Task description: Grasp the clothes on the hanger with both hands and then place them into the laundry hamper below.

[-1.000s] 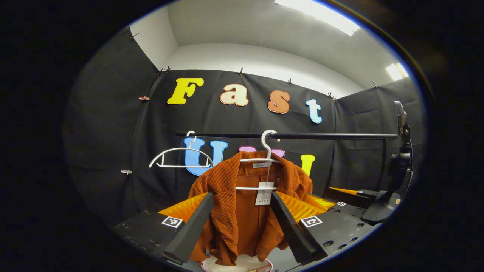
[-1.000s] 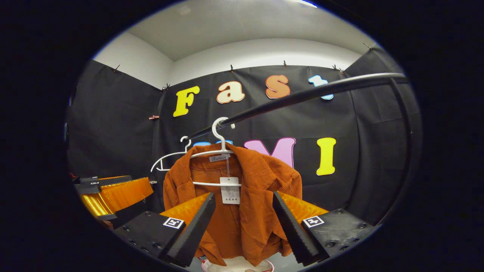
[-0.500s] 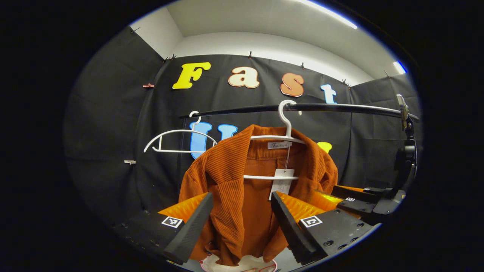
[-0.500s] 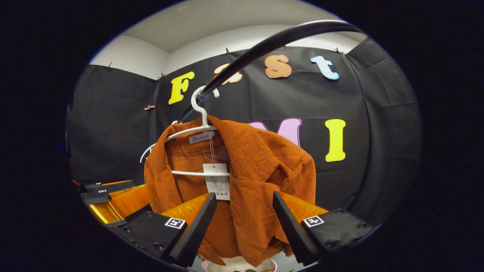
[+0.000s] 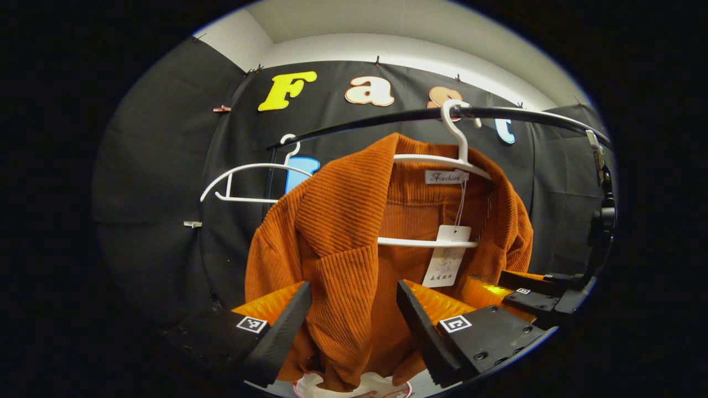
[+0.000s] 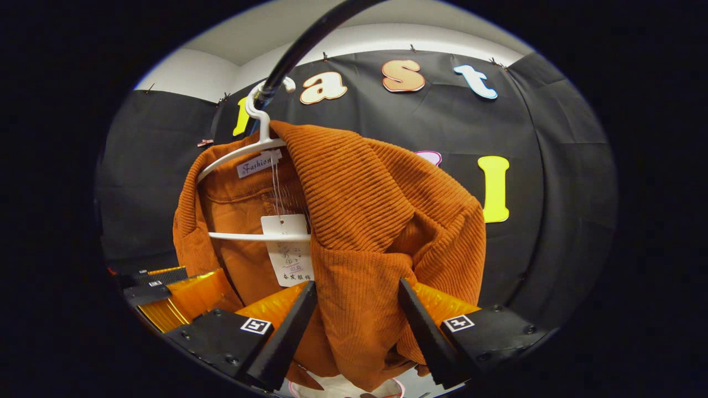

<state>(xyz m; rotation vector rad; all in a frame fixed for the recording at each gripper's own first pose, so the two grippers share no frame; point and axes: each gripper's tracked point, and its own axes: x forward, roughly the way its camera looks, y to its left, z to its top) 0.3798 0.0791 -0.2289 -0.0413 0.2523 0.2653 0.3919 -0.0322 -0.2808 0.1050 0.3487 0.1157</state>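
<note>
While a second ago the rust-orange corduroy jacket point(image 5: 354, 243) hung small and far off in both views, it now looms large, so both grippers have pushed in close to it. I'd judge this as the end of the approach: nothing is gripped yet, and the jacket is on its white hanger point(image 5: 442, 160), hooked over the black rail point(image 5: 387, 117).

Seen from the left gripper view, the left gripper point(image 5: 354, 323) has its fingers spread wide, framing the jacket's left front panel below the lapel; whether the cloth lies between them or just beyond I cannot tell. The right gripper point(image 6: 357, 326) is likewise spread, lined up on the opposite front panel, under the shoulder. Both are held low, aimed slightly upward at the garment, and the right one also shows off to the side in the left gripper view.

An empty white hanger point(image 5: 249, 179) hangs farther along the rail. Below the hem, a pale rim of the laundry hamper point(image 5: 354, 387) peeks out.
</note>
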